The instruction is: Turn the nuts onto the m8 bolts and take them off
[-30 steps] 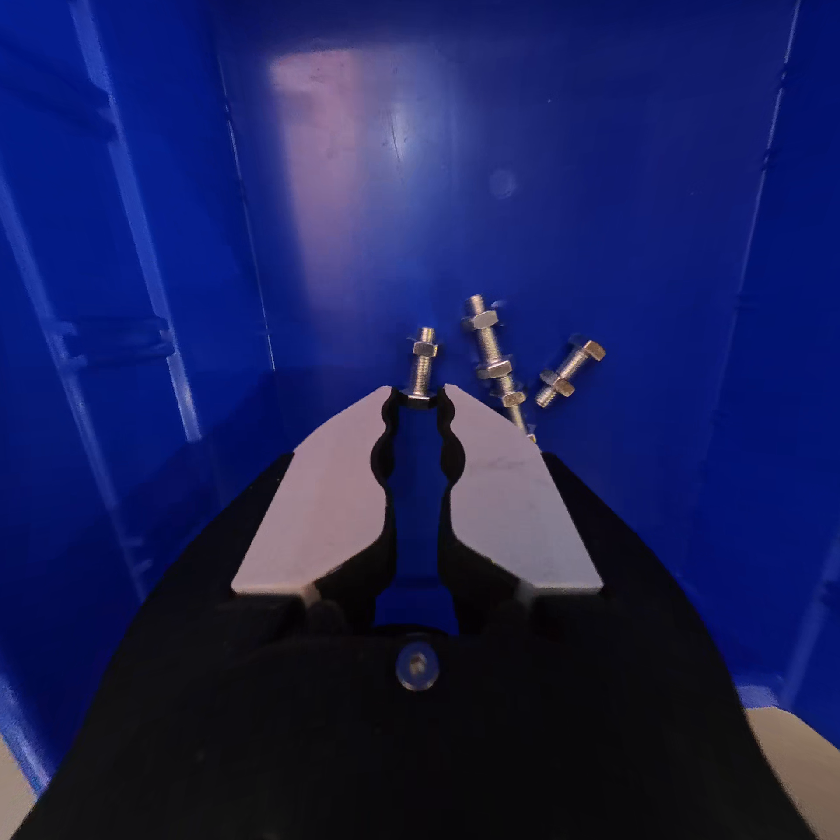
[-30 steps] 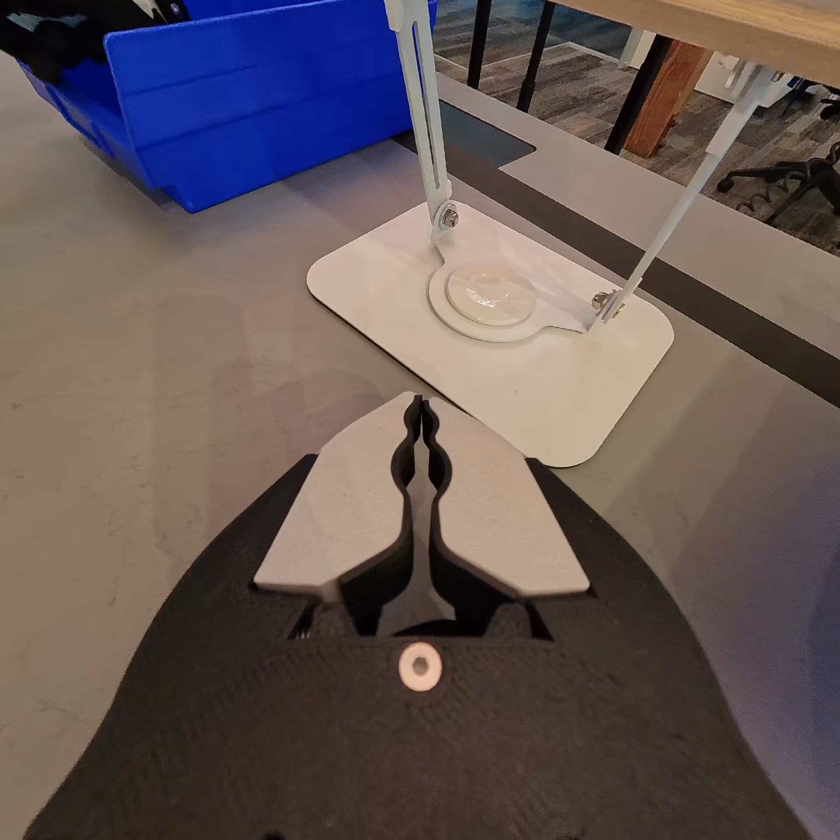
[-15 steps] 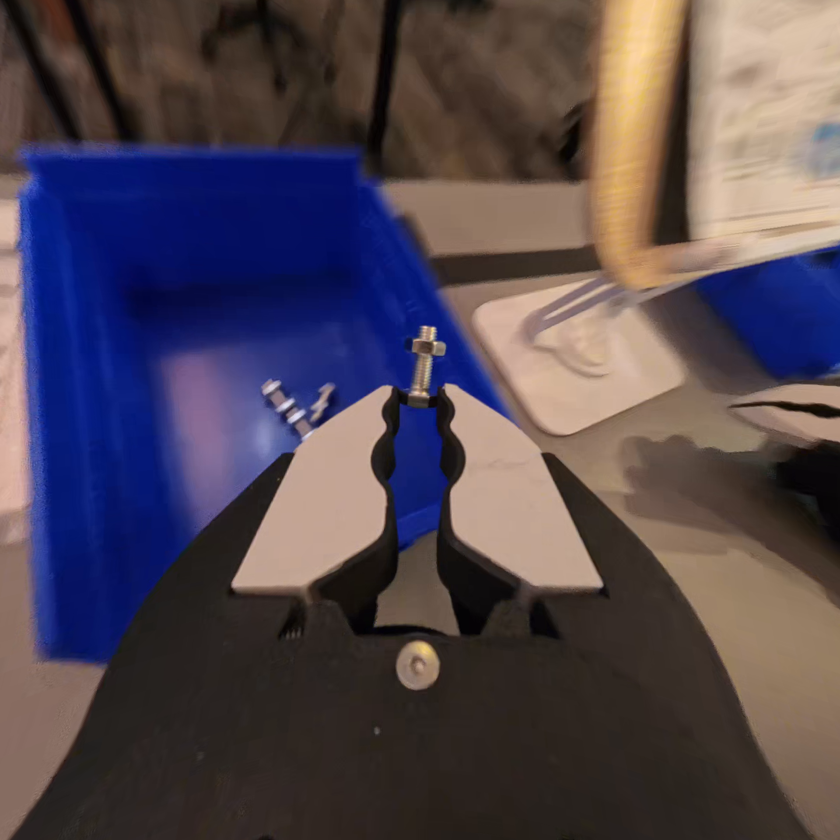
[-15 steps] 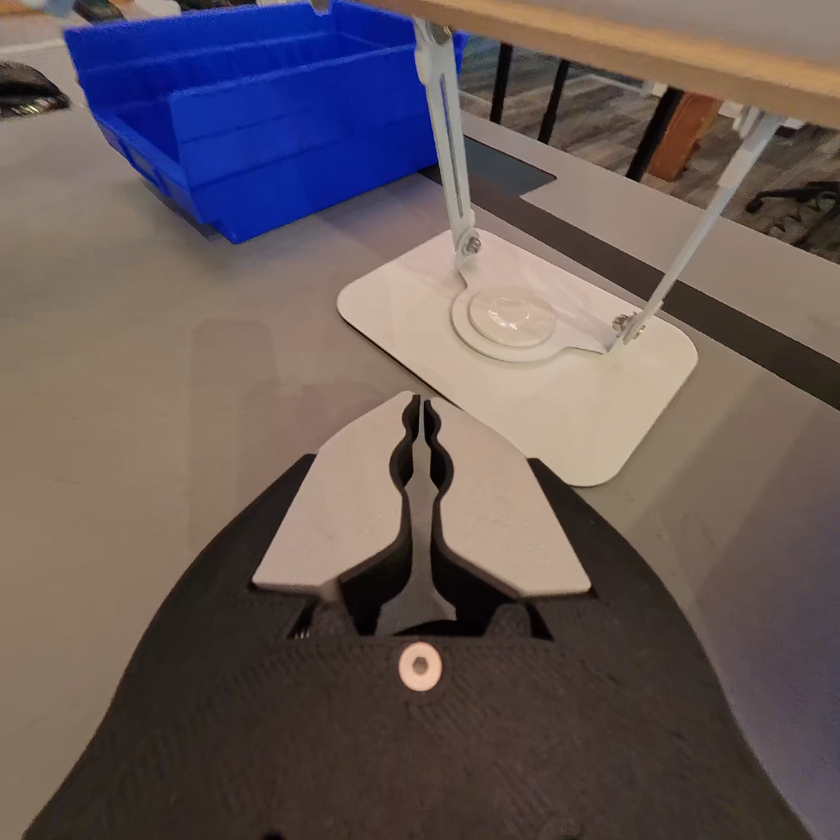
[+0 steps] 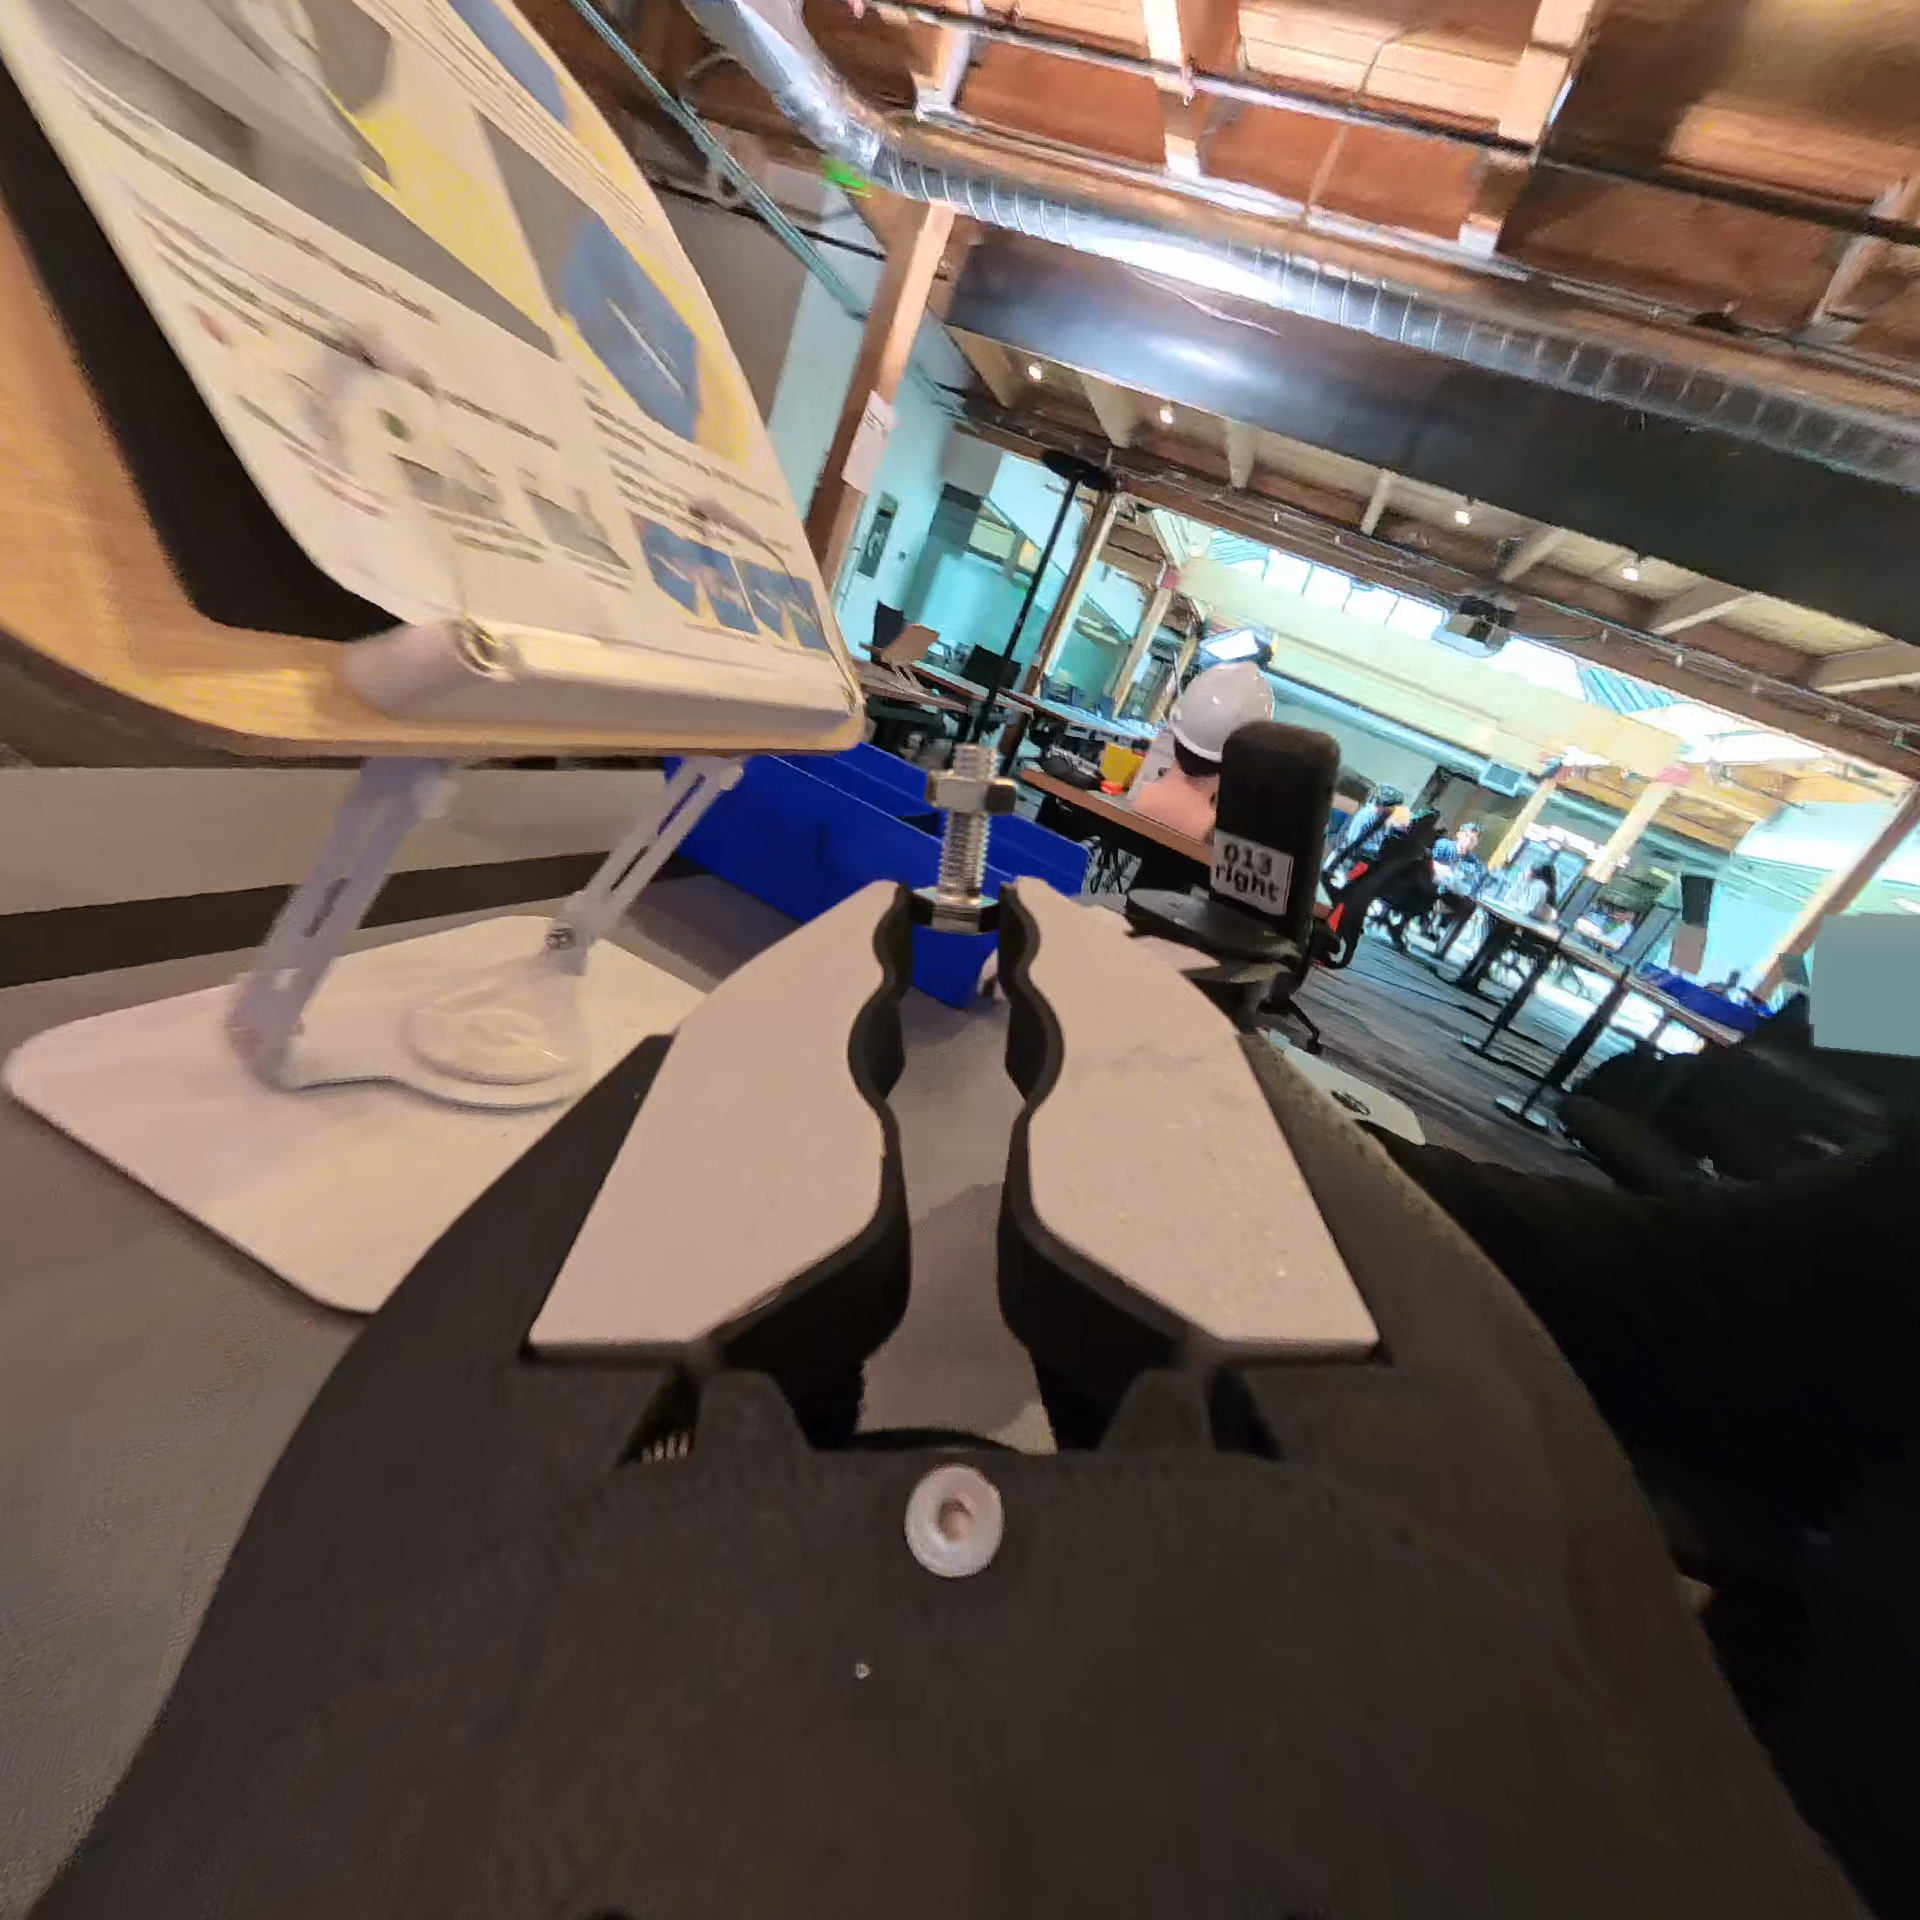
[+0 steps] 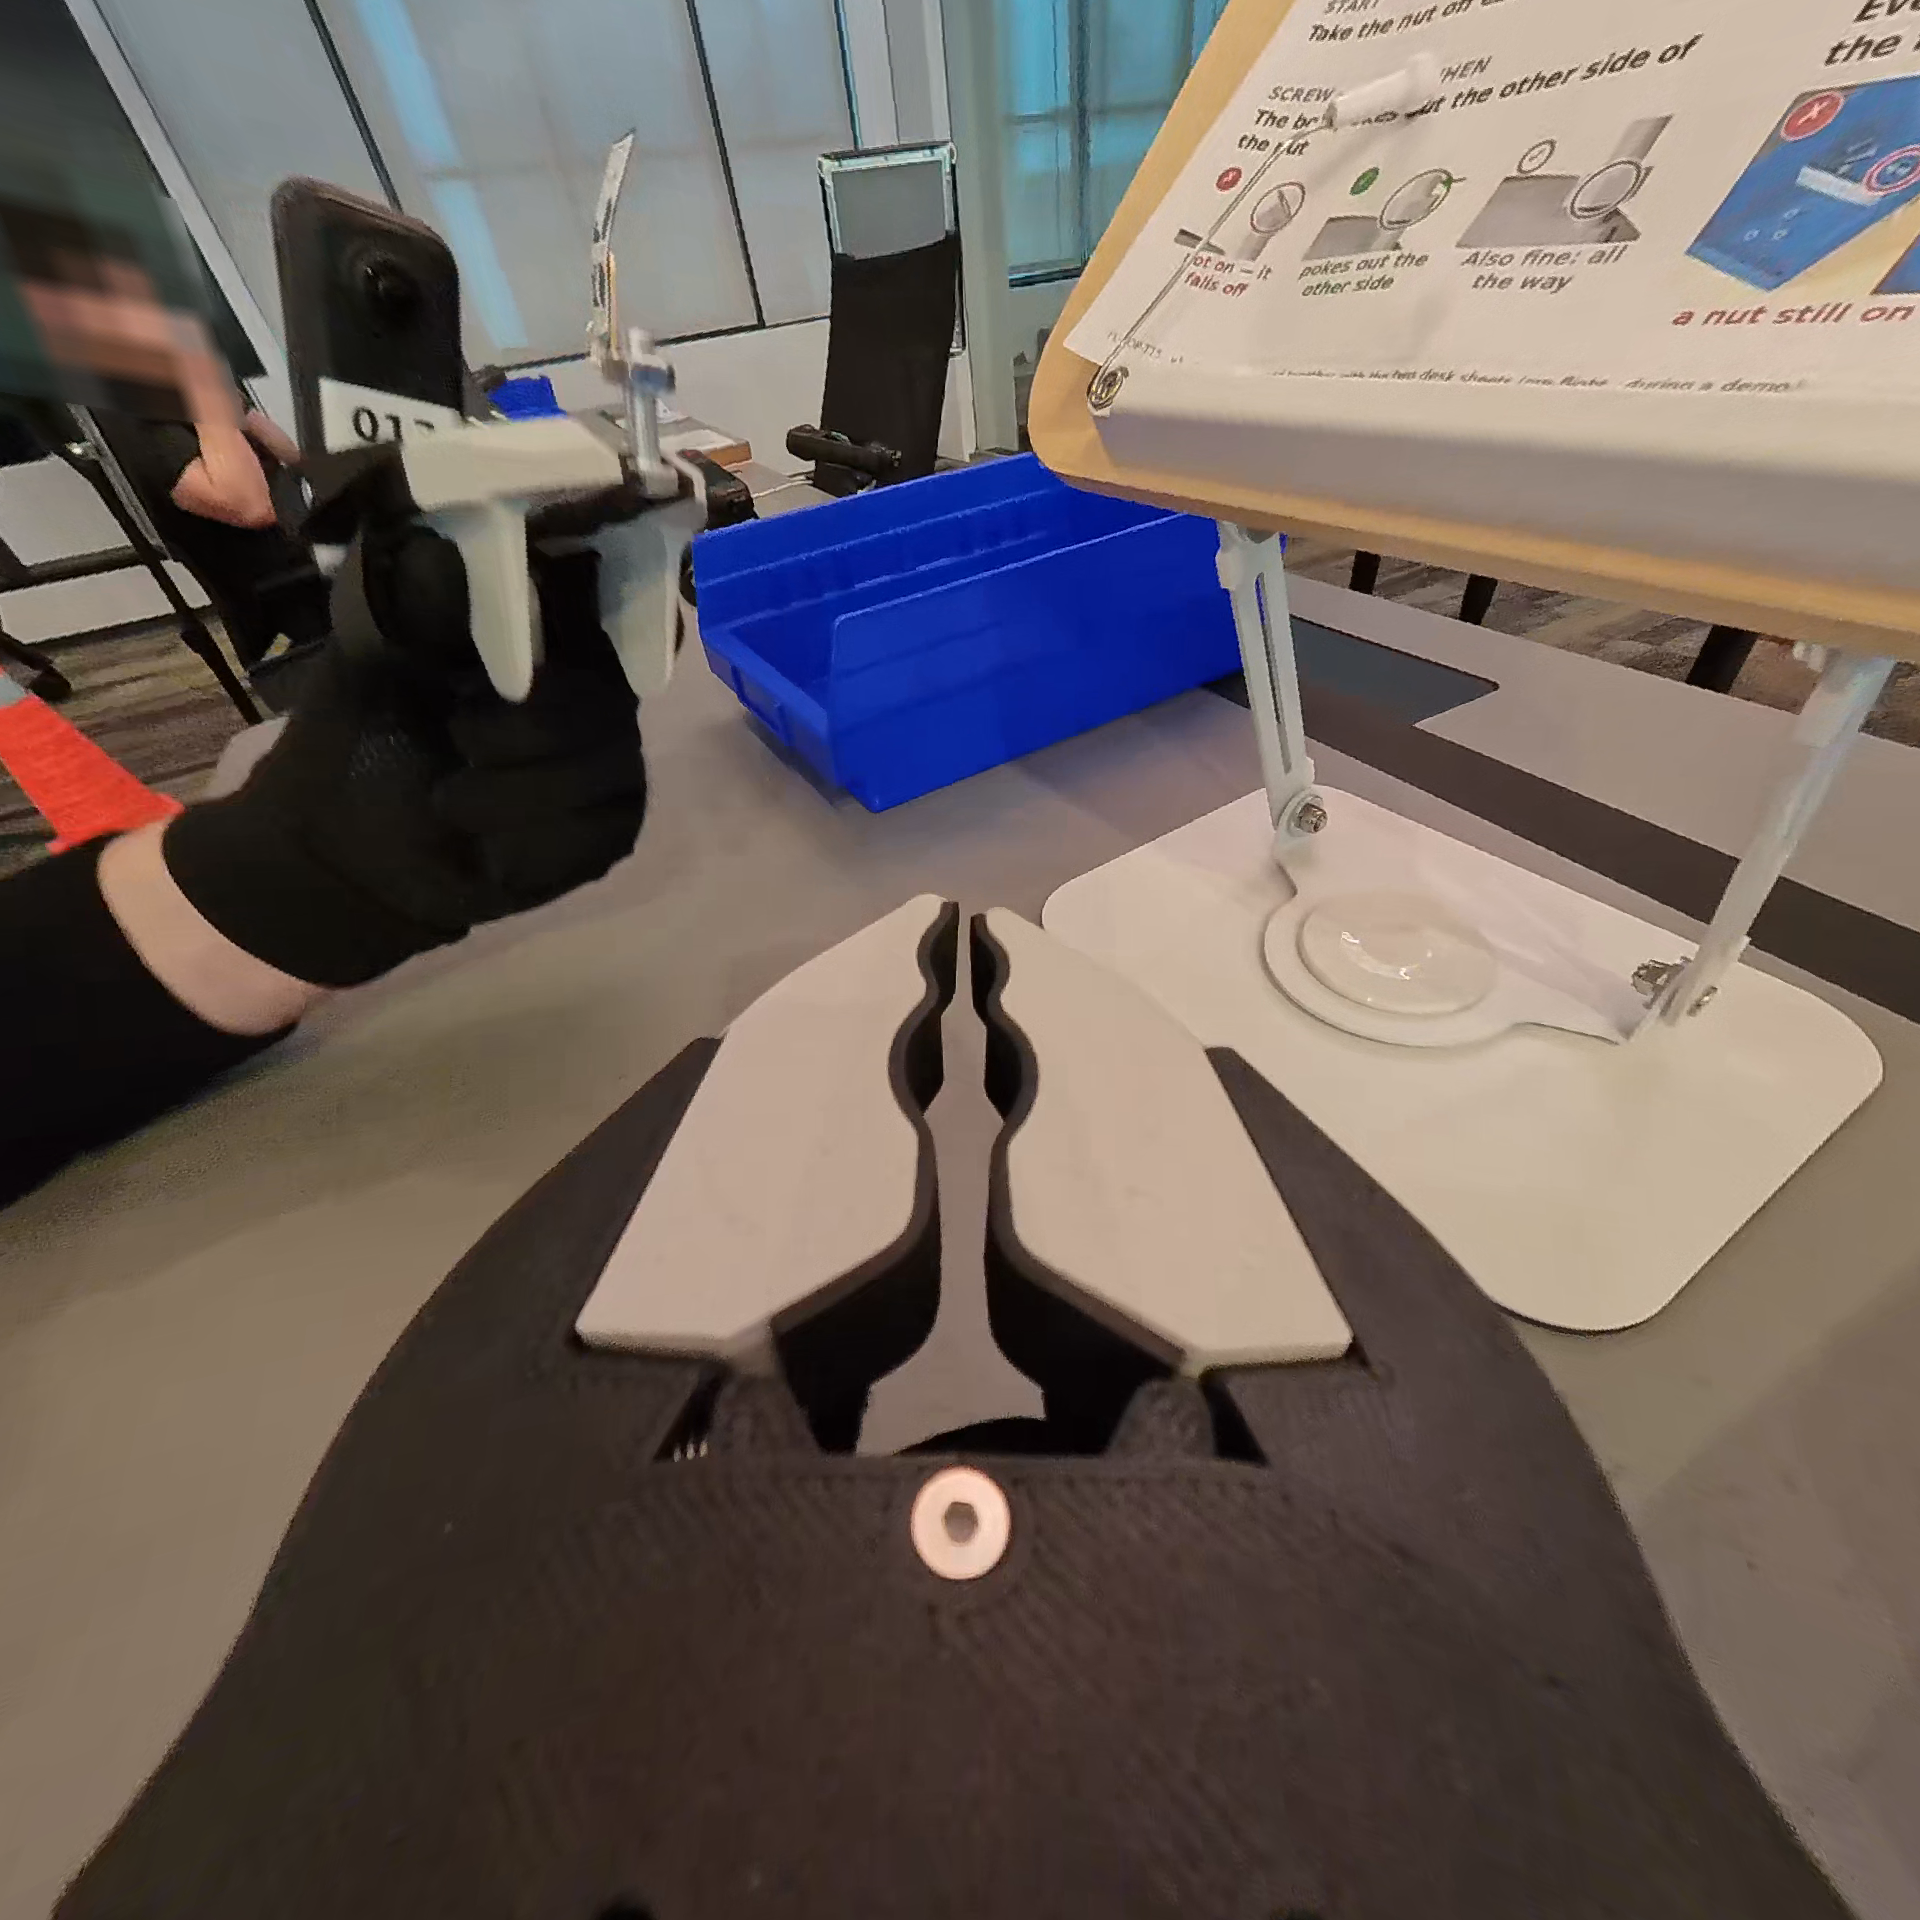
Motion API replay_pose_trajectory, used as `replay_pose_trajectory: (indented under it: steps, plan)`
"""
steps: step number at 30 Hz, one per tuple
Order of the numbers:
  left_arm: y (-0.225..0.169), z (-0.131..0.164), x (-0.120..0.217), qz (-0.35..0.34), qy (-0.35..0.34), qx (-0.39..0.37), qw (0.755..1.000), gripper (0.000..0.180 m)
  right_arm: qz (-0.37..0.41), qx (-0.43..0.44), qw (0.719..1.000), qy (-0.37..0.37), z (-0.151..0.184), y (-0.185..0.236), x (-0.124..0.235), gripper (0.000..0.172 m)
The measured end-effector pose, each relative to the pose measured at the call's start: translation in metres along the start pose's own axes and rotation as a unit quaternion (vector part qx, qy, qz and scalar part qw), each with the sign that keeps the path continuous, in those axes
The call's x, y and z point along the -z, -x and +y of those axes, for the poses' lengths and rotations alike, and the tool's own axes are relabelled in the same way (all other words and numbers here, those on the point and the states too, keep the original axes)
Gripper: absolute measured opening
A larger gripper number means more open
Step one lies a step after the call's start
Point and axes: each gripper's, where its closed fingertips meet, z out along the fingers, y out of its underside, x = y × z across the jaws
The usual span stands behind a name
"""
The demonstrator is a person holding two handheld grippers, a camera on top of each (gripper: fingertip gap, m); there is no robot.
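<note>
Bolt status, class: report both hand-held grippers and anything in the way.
Left hand-held gripper clamps bolt by head, nut on. Right hand-held gripper shut, empty. Nothing between them.

A white stand [image 6: 1455, 1122] (printed sheet [image 6: 1558, 208] atop) sits on the grey table [image 6: 312, 1195].

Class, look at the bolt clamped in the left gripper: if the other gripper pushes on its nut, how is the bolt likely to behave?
The bolt looks like rigid metal, so it probably won't bend. The left gripper pinches only its head, so a sideways push may tilt it. The nut sits near the tip; its flats should grip well.
</note>
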Motion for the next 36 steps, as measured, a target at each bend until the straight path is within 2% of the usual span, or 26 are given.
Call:
replay_pose_trajectory:
  steps: [5,7,12,17,36]
  plan:
    - [-0.012,0.028,-0.03,0.031,0.039,-0.01,0.999,0.015,-0.022,-0.014,0.999,-0.028,-0.01,0.003,0.004,0.009]
    - [-0.018,0.03,-0.035,0.049,0.032,-0.007,0.998,0.015,-0.031,-0.017,0.998,-0.051,-0.02,0.008,0.006,0.02]
    - [-0.032,0.034,-0.046,0.082,0.017,0.007,0.996,0.015,-0.065,-0.017,0.994,-0.085,-0.045,0.029,-0.003,0.061]
    - [-0.043,0.037,-0.054,0.102,0.018,0.007,0.995,0.015,-0.1,-0.013,0.991,-0.084,-0.057,0.043,-0.019,0.076]
    - [-0.06,0.04,-0.06,0.136,0.018,-0.001,0.991,0.015,-0.102,-0.024,0.99,-0.095,-0.068,0.04,-0.02,0.072]
